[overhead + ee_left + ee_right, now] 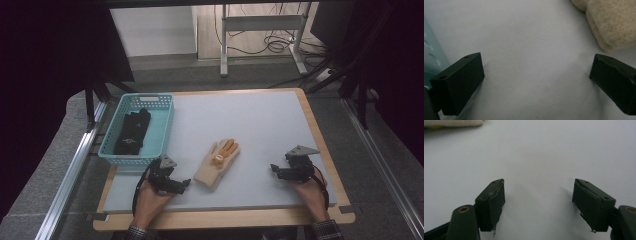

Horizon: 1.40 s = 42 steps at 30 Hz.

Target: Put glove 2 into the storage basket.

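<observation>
jaws wide apart, both grippers seemingly empty

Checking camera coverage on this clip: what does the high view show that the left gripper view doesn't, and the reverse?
High view alone: the black glove lying in the teal basket, the right gripper open over the mat, both hands. Left gripper view alone: a close look at the left gripper, jaws wide apart with bare mat between them. Both: the cream glove, the grey mat, a bit of basket.

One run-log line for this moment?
left gripper: open, empty | right gripper: open, empty | tan glove: flat on table between them | black glove: in basket
</observation>
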### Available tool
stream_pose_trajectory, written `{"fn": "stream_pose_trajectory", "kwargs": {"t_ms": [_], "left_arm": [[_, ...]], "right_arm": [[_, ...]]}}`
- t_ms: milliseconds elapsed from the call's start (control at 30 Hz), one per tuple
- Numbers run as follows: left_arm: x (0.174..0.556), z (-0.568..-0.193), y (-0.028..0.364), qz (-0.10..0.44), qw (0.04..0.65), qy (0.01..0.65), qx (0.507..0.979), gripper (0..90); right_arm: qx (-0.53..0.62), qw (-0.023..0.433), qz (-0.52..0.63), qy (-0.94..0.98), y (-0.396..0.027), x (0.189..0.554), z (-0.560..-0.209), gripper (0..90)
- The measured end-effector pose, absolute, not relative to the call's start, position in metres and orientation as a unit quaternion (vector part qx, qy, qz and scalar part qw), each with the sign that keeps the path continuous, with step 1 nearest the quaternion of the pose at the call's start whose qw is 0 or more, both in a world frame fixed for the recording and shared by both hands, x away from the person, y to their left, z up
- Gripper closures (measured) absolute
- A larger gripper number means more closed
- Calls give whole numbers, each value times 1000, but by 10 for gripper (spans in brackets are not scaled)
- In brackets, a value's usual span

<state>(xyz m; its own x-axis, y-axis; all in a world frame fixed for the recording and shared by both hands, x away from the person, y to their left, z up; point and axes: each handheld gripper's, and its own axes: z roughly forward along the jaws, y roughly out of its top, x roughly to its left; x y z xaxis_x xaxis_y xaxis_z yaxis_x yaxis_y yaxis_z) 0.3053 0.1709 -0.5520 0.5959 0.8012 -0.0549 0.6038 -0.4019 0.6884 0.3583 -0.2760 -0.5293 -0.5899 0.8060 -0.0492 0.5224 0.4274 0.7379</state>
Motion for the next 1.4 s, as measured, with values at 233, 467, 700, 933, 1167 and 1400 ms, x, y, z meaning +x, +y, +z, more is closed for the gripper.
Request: {"fn": "stream_pose_trajectory", "kwargs": {"t_ms": [233,467,700,933,1167,1400], "left_arm": [[305,-552,171,142,343,425,826,0],[305,-550,172,143,342,424,826,13],[305,-541,170,129,350,427,823,22],[308,-525,160,119,368,422,820,21],[315,-515,145,103,377,413,823,21],[324,-507,121,95,373,391,836,20]], "right_arm": [[410,204,348,818,-276,358,-530,223],[410,206,347,818,-276,358,-530,219],[410,209,346,817,-276,358,-530,211],[410,212,345,817,-276,358,-530,206],[411,211,345,817,-276,358,-530,205],[411,211,345,817,-276,358,-530,205]]}}
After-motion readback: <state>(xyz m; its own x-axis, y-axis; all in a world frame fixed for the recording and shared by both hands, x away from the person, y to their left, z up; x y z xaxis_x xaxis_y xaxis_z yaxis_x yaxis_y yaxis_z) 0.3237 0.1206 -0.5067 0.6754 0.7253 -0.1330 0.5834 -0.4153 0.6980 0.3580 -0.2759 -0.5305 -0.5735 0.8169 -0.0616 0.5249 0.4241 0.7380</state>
